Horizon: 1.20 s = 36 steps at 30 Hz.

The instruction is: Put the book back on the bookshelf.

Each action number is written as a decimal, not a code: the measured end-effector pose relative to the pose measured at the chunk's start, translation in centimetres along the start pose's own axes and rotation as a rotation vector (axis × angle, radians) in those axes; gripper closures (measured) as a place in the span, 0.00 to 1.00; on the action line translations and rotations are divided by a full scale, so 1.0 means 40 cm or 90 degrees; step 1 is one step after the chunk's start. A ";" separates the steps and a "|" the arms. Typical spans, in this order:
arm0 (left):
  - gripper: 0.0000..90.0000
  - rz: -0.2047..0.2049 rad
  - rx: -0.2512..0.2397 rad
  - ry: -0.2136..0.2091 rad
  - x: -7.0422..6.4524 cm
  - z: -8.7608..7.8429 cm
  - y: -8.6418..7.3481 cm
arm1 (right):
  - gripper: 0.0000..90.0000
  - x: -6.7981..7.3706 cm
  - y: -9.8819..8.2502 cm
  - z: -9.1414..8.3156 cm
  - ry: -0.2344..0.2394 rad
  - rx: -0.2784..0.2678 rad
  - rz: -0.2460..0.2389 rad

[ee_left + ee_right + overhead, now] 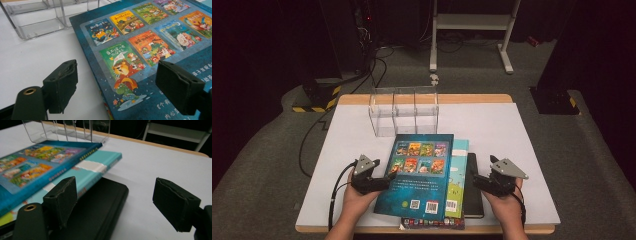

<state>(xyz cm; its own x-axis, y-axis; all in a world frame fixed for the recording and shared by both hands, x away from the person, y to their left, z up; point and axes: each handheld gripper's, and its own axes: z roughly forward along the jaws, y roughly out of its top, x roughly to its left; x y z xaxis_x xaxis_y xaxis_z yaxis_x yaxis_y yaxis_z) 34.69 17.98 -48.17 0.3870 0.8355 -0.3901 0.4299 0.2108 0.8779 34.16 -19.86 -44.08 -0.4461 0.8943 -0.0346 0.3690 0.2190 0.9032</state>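
Left gripper [384, 181]: we see its jaws apart, straddling the left edge of the blue book [419, 172], clamped on nothing.
Right gripper [477, 181]: jaws apart and empty, beside the black book [474, 192].
Blue book's axis: long side runs away from us, top end toward the clear rack [404, 111], slightly tilted right.
Blue book's place: topmost of the stack, on the teal book [458, 175], between both grippers, on the table [512, 150].
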 end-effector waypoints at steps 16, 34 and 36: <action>0.20 -0.022 0.032 -0.014 -0.003 0.009 -0.019 | 0.23 0.062 0.016 0.023 0.099 0.013 -0.012; 0.18 -0.061 0.062 -0.042 -0.001 0.020 -0.023 | 0.21 0.088 -0.001 0.031 0.105 0.029 -0.027; 0.19 -0.061 0.064 -0.042 -0.001 0.020 -0.022 | 0.21 0.089 -0.001 0.031 0.105 0.029 -0.027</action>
<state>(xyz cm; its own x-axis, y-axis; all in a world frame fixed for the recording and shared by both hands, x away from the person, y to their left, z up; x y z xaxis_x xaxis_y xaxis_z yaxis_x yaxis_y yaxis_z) 34.94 17.34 -49.16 0.3913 0.7783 -0.4910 0.5452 0.2338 0.8050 33.58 -16.21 -44.78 -0.5883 0.8086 0.0021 0.3824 0.2759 0.8819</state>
